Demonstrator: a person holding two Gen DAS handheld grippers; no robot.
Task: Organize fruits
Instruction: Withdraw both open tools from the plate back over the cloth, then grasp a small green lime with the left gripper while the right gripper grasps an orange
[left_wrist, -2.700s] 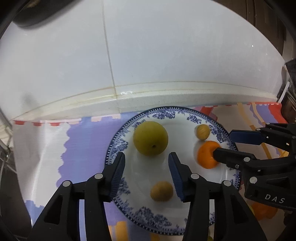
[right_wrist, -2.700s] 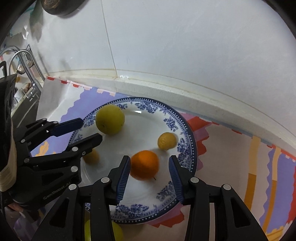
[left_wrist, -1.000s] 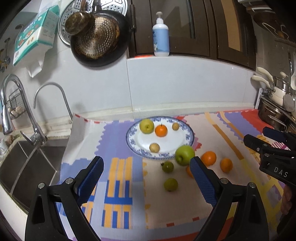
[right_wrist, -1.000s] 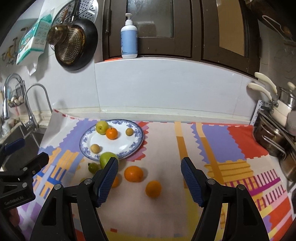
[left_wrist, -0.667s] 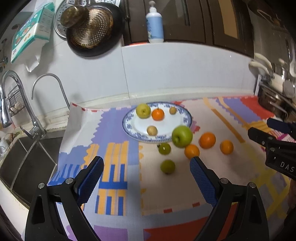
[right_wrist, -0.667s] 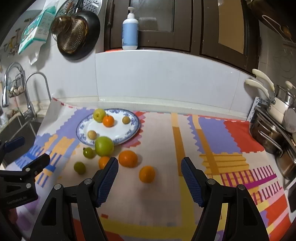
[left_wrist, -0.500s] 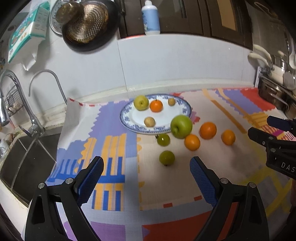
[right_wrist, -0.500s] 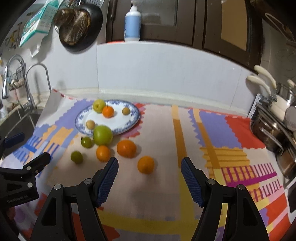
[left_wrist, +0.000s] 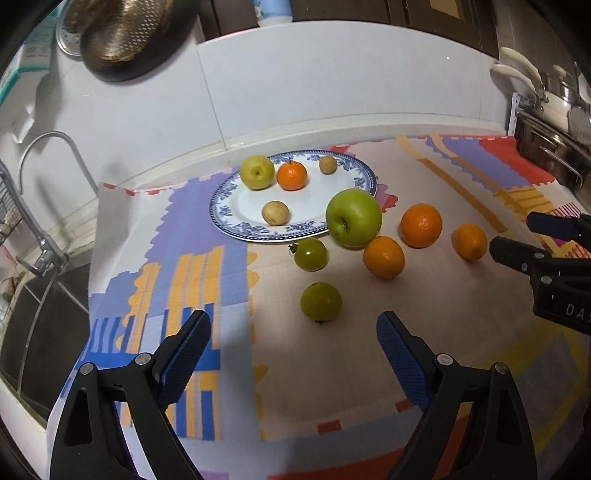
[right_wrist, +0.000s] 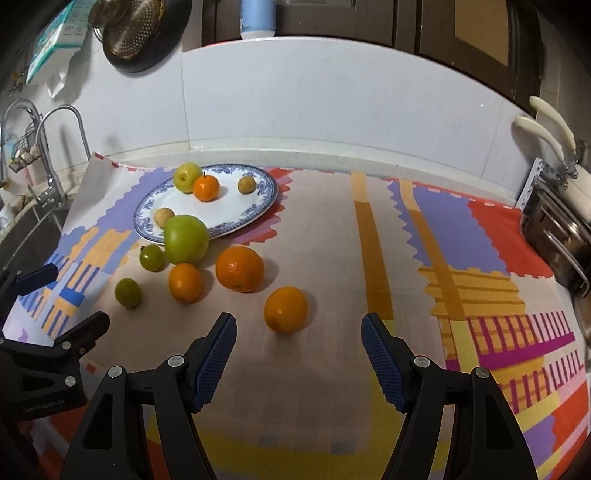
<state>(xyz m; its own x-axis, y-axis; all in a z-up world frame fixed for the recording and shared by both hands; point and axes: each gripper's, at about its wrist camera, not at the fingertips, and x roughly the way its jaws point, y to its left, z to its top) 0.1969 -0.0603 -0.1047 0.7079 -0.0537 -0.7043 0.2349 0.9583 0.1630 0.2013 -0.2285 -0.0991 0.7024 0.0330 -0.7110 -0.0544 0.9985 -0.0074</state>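
A blue-patterned plate (left_wrist: 229, 218) holds a yellow-green apple (left_wrist: 257, 172), a mandarin (left_wrist: 291, 175) and two small tan fruits. Loose on the mat in front of it lie a big green apple (left_wrist: 353, 218), two small green fruits and three oranges. My left gripper (left_wrist: 291, 328) hovers just short of the nearer small green fruit (left_wrist: 320, 300). Its jaws are closing, still wide, with nothing between them. My right gripper (right_wrist: 298, 328) stands open right behind the nearest orange (right_wrist: 285, 309), which lies ahead of the gap.
A sink with a curved tap (left_wrist: 40, 243) lies left of the colourful mat (right_wrist: 369, 240). Steel pots (right_wrist: 554, 236) stand at the right edge. A pan (right_wrist: 136, 40) hangs on the tiled wall, and a blue bottle (right_wrist: 257, 18) stands on the ledge above.
Both grippers, earlier close over the plate, have pulled back and then sunk toward the mat, so the loose fruits look larger and nearer. The left jaws stand slightly narrower.
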